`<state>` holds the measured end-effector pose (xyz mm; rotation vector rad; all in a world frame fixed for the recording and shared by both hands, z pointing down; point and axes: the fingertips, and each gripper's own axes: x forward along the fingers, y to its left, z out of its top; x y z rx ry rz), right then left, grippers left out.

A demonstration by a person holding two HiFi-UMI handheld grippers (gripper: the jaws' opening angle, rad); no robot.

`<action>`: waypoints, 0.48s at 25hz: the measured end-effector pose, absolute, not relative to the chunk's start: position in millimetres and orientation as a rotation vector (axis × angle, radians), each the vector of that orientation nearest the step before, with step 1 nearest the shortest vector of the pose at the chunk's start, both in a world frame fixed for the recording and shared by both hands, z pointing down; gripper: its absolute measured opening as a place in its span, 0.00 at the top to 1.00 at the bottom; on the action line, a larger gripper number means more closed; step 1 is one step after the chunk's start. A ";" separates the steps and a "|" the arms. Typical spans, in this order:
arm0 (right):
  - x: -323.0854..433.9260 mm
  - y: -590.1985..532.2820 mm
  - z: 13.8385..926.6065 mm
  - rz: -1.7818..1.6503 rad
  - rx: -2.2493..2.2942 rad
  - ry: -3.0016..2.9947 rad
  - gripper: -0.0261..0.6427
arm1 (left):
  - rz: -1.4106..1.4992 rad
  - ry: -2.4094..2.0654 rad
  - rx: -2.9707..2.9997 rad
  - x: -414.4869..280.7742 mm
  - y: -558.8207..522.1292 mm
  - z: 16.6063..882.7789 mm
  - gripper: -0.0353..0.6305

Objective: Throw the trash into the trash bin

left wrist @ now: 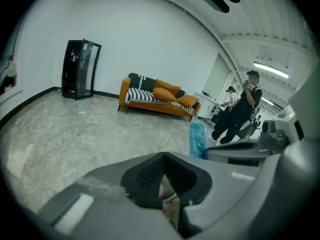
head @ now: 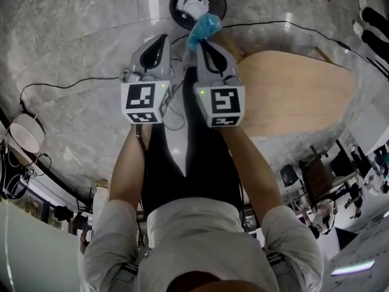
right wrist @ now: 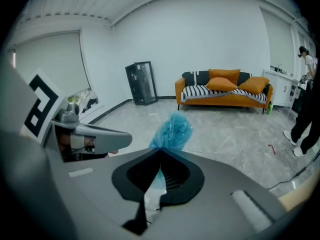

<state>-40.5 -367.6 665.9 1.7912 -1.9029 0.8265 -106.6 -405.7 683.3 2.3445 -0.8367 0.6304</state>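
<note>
head view: a round black trash bin (head: 175, 6) with white crumpled litter inside stands on the glossy grey marble floor (head: 73, 41), just past the gripper tips. beside it is a smooth pale wooden table with rounded edge (head: 298, 96), and a thin black cable (head: 67, 81) trails over the floor. both bare forearms reach forward, parallel and close together. the grey plastic left gripper (head: 160, 41) and right gripper (head: 203, 40) point ahead and downward, marker cubes facing up. a crumpled blue plastic bag (head: 205, 27) sticks out of the right gripper's tip, at the bin's near rim.

left gripper view: the left gripper's (left wrist: 164, 155) jaws meet at the tip with nothing between them. the blue bag (left wrist: 197, 140) shows to the right, wrinkled and translucent. behind stand an orange sofa with striped black-and-white cushions (left wrist: 157, 98), a black glass cabinet (left wrist: 79, 69) and two people.

right gripper view: the right gripper's (right wrist: 160, 151) jaws are pinched on the bag's (right wrist: 173, 131) thin neck, and its puffy body bulges beyond the tips.
</note>
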 end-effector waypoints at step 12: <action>-19.6 -389.3 807.9 0.894 1.712 -1.806 0.94 | 0.676 -0.777 2.324 -84.1 -421.9 823.7 0.92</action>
